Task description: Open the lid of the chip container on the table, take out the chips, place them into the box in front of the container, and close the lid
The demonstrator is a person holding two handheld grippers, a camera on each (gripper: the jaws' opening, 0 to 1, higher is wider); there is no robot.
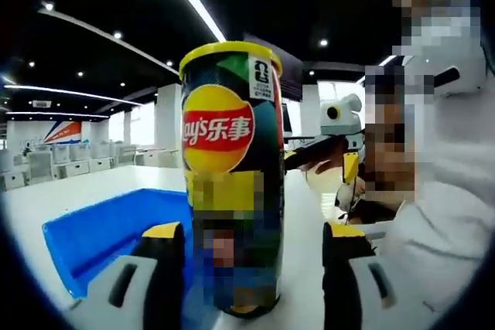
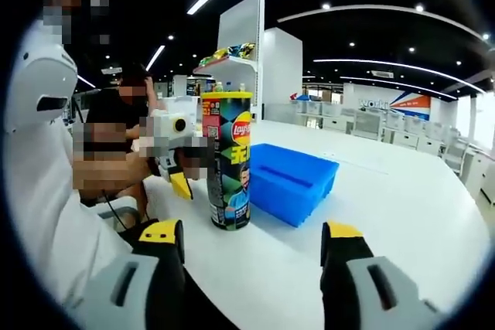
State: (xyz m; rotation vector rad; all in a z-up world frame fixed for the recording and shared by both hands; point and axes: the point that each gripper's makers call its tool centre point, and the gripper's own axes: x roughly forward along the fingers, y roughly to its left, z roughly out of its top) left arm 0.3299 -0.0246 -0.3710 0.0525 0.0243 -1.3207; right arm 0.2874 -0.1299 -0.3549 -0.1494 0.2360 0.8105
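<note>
The chip can (image 1: 232, 175) stands upright on the white table (image 1: 93, 187), its yellow lid (image 1: 230, 50) on. My left gripper (image 1: 251, 231) is open, with one yellow-tipped jaw on each side of the can's lower half; the left jaw is at the can's edge, the right one stands apart from it. The blue box (image 1: 100, 233) lies just left of the can. In the right gripper view the can (image 2: 228, 161) stands beside the blue box (image 2: 294, 179), and the left gripper (image 2: 188, 177) reaches it from the left. My right gripper (image 2: 251, 236) is open, short of the can.
A person's white sleeve (image 2: 46, 191) fills the left side of the right gripper view, and a seated person (image 2: 124, 113) is behind the can. The right gripper (image 1: 331, 156) hovers beyond the can. Shelves (image 2: 232, 59) and desks stand far back.
</note>
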